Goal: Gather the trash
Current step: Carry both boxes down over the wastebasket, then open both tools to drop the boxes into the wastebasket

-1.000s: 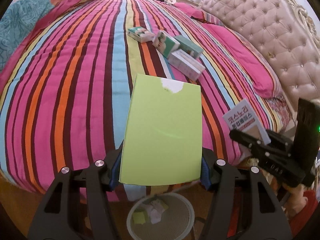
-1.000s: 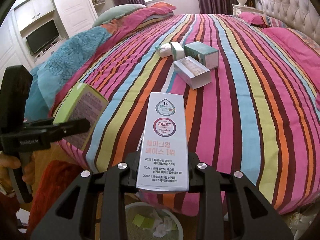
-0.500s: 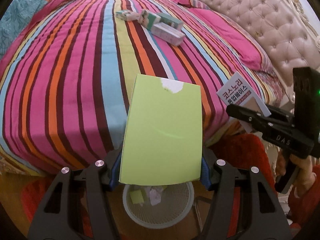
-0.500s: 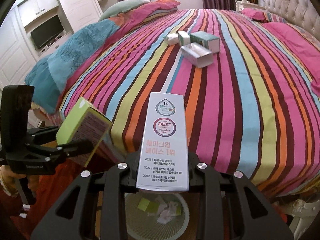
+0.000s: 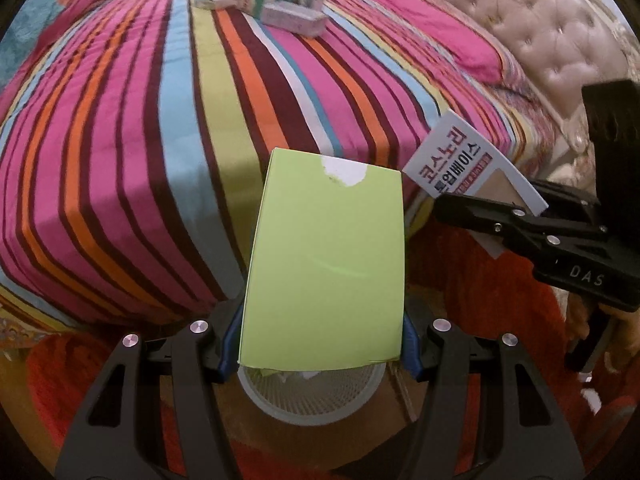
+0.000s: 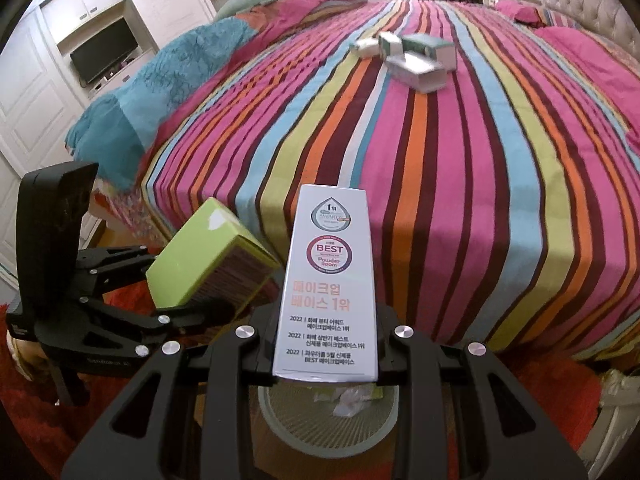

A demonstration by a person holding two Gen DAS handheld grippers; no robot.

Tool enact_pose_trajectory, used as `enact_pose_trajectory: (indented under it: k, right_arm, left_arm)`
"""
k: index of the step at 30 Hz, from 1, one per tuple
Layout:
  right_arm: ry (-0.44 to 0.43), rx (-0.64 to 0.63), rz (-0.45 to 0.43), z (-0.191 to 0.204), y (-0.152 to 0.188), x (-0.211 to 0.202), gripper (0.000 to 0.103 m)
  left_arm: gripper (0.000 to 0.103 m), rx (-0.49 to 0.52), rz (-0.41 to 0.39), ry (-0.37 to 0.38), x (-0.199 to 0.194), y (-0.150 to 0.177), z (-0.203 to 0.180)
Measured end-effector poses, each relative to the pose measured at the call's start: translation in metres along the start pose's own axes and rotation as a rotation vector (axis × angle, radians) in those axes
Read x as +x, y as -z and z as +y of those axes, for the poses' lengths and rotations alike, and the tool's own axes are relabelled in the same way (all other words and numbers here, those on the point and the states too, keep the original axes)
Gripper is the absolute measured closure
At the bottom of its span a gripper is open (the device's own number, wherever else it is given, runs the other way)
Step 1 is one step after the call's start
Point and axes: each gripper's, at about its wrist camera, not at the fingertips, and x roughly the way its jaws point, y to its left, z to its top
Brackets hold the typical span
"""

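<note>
In the left wrist view, the left gripper (image 5: 322,354) was clenched on a green box (image 5: 326,264), its blue pads pressed to both sides. Directly below the box sat the bin (image 5: 308,400), a white mesh basket on the floor off the bed's near edge, with some paper scraps showing at its rim. To the right, the right gripper (image 5: 480,210) pinched a white box (image 5: 472,164) printed with Korean text. Four small boxes (image 5: 276,8) lay clustered on the bed (image 5: 120,140), well apart from the near edge (toward the headboard side).

In the right wrist view, the right gripper (image 6: 326,368) was grasping the white box (image 6: 328,292) upright between its jaws, and the bin (image 6: 280,420) lay just beneath it, holding crumpled paper and a green scrap. The left gripper (image 6: 176,292) showed at the left with the green box (image 6: 208,256) in its jaws, near the bed's corner. The small boxes (image 6: 408,56) remained on the bed (image 6: 480,200).

By my reading, the task was partly done: some trash was already binned, two boxes were held over or near the bin but not yet dropped, and the cluster on the bed was left to collect.
</note>
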Motion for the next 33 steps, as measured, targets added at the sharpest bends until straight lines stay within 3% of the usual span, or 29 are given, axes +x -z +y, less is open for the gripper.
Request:
enact_pose_trajectory:
  k: [16,33]
  right_arm:
    - [-0.001,0.048,0.171,0.001,0.035,0.03,0.074]
    - [-0.055,0.223,0.463,-0.016,0.05,0.098,0.074]
  left_arm:
    - [0.043,-0.045,0.133,-0.001,0.036,0.024,0.005]
    - [0.043,-0.16,0.349,0.042,0.09,0.043,0.025]
